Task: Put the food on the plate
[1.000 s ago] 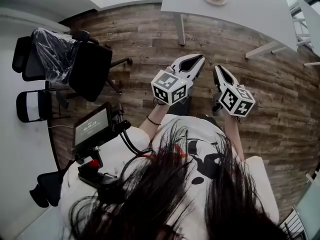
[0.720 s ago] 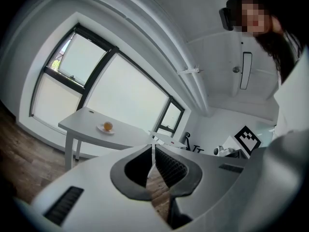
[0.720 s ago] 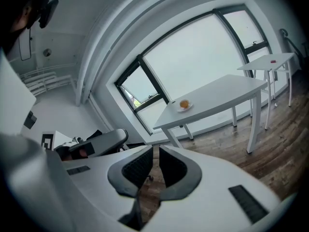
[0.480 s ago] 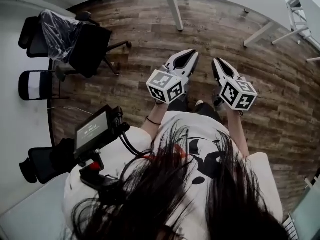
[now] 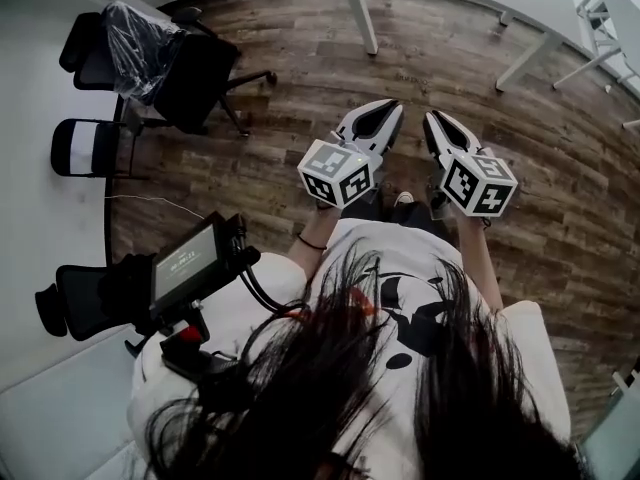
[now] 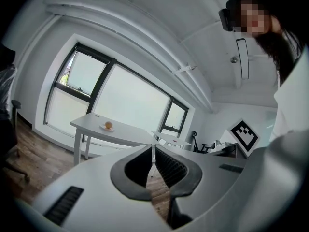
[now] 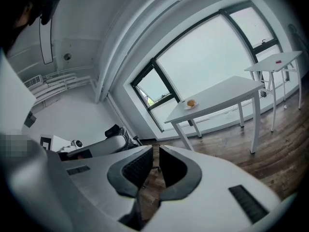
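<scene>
The wood floor (image 5: 300, 68) runs to a wide window (image 6: 130, 100), where a white table (image 6: 125, 132) stands. The food (image 6: 108, 125), a small orange lump, sits on the plate (image 6: 103, 127) near the table's end, well away from you. Your left gripper (image 6: 153, 147) and right gripper (image 7: 155, 148) are both closed on nothing. You hold them side by side at your chest, probably because there's nothing left to carry.

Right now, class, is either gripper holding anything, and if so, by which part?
Nothing is held. The left gripper and the right gripper are both shut, with nothing between their jaws.
</scene>
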